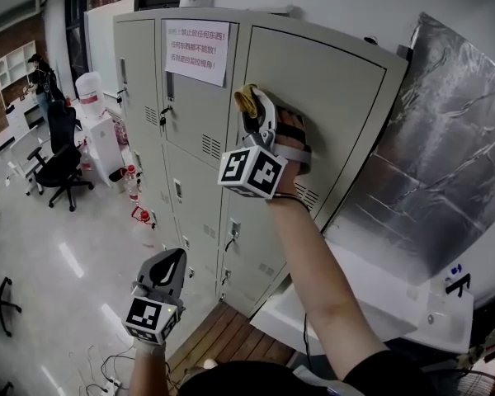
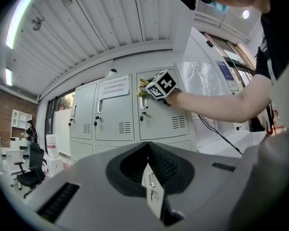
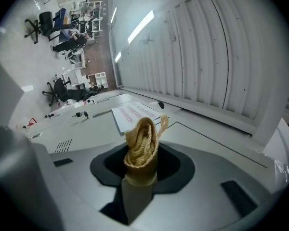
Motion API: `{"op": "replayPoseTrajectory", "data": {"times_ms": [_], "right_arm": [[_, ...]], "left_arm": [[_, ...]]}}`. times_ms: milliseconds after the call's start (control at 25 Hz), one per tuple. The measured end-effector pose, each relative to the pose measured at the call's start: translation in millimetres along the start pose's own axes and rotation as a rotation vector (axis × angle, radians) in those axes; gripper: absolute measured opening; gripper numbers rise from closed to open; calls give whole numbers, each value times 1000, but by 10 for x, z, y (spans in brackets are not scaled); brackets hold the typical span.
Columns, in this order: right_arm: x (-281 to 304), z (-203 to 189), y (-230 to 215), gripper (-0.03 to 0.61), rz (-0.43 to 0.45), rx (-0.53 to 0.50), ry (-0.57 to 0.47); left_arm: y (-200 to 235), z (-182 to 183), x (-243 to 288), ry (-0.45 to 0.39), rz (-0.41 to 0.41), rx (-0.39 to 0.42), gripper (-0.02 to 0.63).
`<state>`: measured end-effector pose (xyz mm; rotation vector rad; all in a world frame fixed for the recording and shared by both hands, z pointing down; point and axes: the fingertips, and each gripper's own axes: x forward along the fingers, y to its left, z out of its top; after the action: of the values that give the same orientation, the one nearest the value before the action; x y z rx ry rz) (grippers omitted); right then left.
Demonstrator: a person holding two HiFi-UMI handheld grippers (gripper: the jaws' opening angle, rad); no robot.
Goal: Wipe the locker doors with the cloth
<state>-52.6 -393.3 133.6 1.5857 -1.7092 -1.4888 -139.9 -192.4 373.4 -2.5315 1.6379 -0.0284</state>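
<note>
R gripper (image 1: 252, 112) clamps cloth (image 3: 141, 146) at top locker door (image 1: 330, 81) to wipe | L gripper (image 1: 167, 264) jaws together, empty, parked low

Office room around a grey locker bank (image 1: 194, 114)

Just left of the locker bank stands a white water dispenser (image 1: 101, 139). Farther left, a black office chair (image 1: 59, 167) sits on a pale glossy floor (image 1: 66, 254) streaked with reflected light. Well beyond that is a brick wall (image 2: 12, 97) with white shelving (image 1: 12, 64). Right of the bank, a crinkled silver sheet (image 1: 445, 155) covers the wall above a white ledge (image 1: 371, 304). At the bank's foot lies wooden planking (image 1: 223, 332), with loose cables (image 1: 99, 363) on the floor to its left. Above the bank, a white ribbed ceiling (image 2: 111, 18) carries a strip light (image 2: 18, 16).
</note>
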Motion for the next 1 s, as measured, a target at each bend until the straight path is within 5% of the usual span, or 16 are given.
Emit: {"op": "replayPoseTrajectory", "data": {"times_ms": [1000], "right_arm": [[365,466,-1078,129,-188,42,-77]], "left_arm": [[102,255,-138,-37,45,30,9]]}}
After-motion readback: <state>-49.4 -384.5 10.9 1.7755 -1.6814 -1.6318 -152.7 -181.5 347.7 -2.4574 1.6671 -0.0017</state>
